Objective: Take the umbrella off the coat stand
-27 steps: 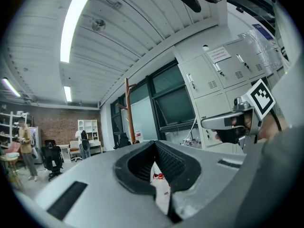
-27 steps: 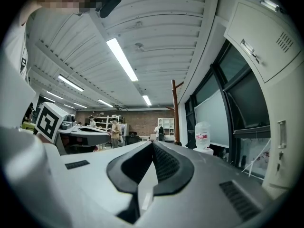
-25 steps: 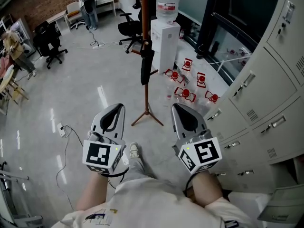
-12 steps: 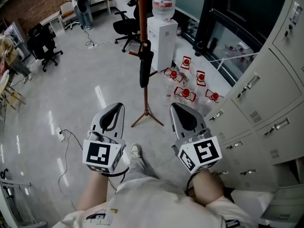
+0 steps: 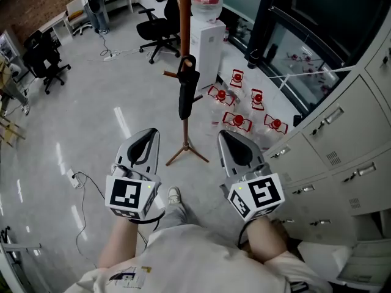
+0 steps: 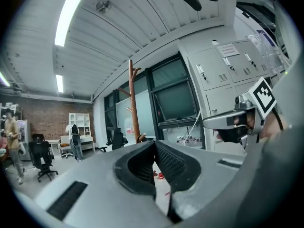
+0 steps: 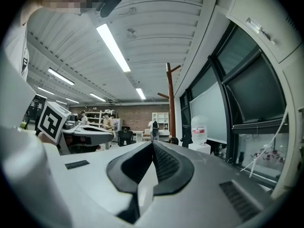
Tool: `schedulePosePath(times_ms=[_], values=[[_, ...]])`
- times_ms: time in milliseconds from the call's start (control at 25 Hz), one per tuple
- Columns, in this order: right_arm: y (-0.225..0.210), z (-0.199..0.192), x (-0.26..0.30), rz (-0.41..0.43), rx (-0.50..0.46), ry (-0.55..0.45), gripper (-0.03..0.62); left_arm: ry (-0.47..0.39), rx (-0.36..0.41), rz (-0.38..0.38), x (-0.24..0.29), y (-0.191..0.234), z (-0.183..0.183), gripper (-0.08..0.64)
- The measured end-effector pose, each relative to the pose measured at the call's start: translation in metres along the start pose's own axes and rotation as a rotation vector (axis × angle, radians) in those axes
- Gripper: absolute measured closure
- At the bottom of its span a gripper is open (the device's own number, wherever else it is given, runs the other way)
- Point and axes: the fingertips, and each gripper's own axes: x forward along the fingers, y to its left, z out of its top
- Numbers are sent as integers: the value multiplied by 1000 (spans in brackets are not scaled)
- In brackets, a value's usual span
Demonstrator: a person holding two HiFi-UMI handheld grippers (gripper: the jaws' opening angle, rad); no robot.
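Observation:
A black folded umbrella (image 5: 186, 93) hangs by its handle from a peg of the brown wooden coat stand (image 5: 184, 29), whose tripod foot (image 5: 186, 152) rests on the floor ahead of me. Both grippers point level toward it, well short of the stand. My left gripper (image 5: 150, 133) is to the left of the foot, shut with nothing in it. My right gripper (image 5: 225, 135) is to the right, also shut and empty. The stand's pole (image 6: 132, 103) rises beyond the shut jaws in the left gripper view, and the same pole (image 7: 170, 99) shows in the right gripper view.
A white water dispenser (image 5: 208, 47) stands just behind the stand, with several red-topped items (image 5: 238, 119) on the floor beside it. Grey lockers (image 5: 342, 145) line the right. Office chairs (image 5: 156, 32) stand at the back; a cable (image 5: 85, 185) lies at the left.
I have stepped forward: the coat stand and umbrella sit lower and nearer in the head view. Both grippers moved along with me and stayed shut.

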Motion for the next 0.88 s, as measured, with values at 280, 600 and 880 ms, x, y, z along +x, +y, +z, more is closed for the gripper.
schedulePosePath(times_ms=[280, 600, 880], values=[[-22, 4, 56, -65, -2, 9, 584, -16, -11, -22, 47, 46, 2, 552], [-41, 5, 116, -140, 2, 1, 583, -23, -3, -64, 96, 94, 0, 552], [-59, 2, 163, -223, 4, -10, 440, -29, -7, -115, 137, 124, -7, 552]])
